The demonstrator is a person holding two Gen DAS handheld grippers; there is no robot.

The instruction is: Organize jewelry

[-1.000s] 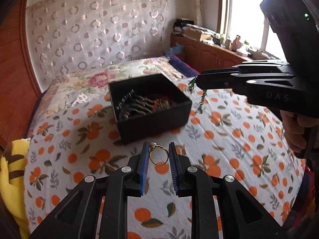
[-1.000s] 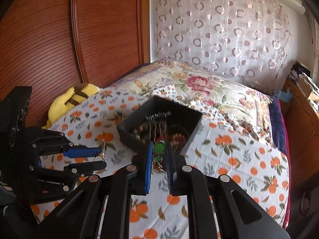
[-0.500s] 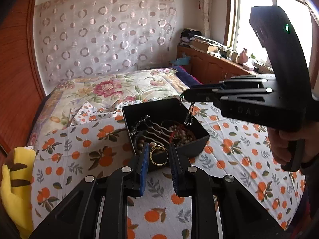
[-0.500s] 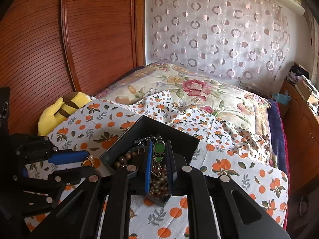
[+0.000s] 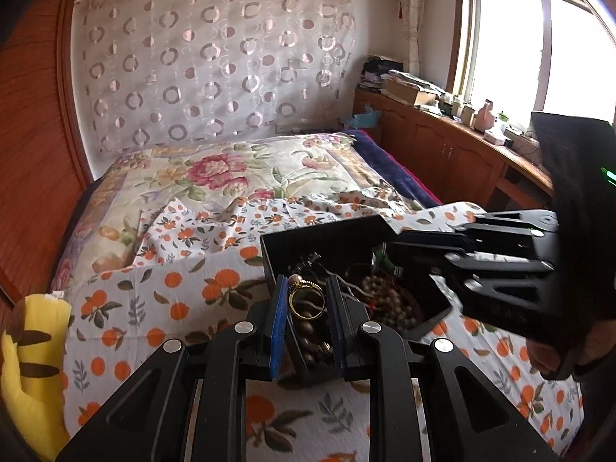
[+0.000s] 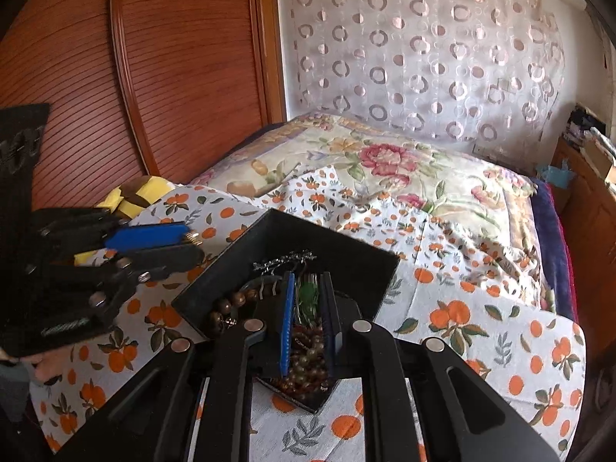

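box (image 5: 331,239) on cloth (image 5: 192,285) | beads (image 5: 389,300) in box | plush toy (image 5: 27,358) left of cloth

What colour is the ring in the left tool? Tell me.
Gold, with a small pale bead on top; the ring shows best in the left wrist view.

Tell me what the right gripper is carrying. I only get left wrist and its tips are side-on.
Observer: The right gripper is shut on a green pendant with a bit of chain.
Operator: Is it over the box?
Observer: Yes. It is inside the box rim, hanging just above the brown beads.
Operator: My ring looks over the box too. Is it?
Observer: Probably not. From the right wrist, the left gripper and its ring sit short of the box's near corner, over the orange-print cloth.
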